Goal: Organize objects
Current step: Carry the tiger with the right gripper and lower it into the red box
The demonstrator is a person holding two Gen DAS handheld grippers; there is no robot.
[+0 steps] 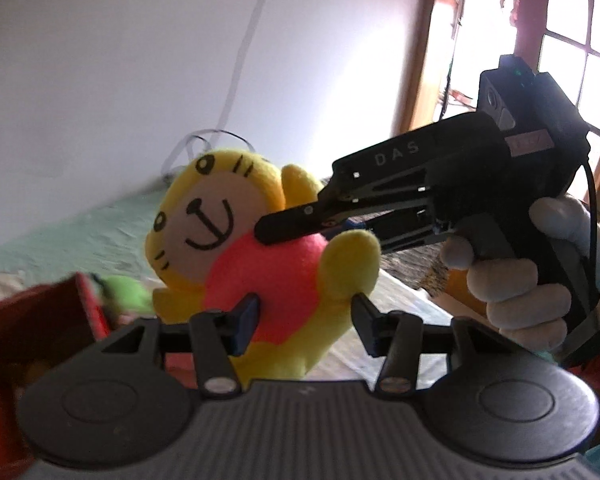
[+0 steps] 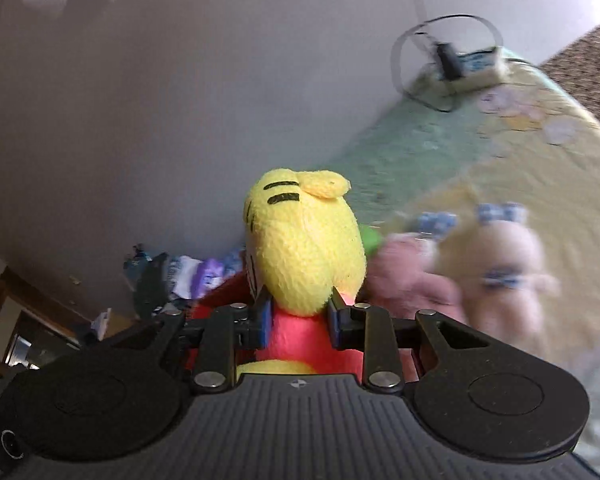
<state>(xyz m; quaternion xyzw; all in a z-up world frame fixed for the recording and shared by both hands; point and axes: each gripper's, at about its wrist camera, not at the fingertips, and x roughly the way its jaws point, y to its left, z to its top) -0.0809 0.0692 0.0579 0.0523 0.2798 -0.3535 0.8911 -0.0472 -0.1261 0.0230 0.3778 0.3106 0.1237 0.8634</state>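
Two tongs are clamped on the plush toy (image 1: 236, 240): the left tongs (image 1: 305, 322) at its pink belly, the right tongs (image 2: 299, 320) at its neck. Held aloft above the bed (image 2: 440, 152), it is judged soft, light, best gripped mid-body.

Two pale plush toys (image 2: 480, 276) (motion-blurred) lie unreadable; the red box (image 1: 28, 320) is cut off by the edge.

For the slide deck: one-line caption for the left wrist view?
Both claws, left and right, grip a yellow plush toy in a pink top, lifted beside a red box.
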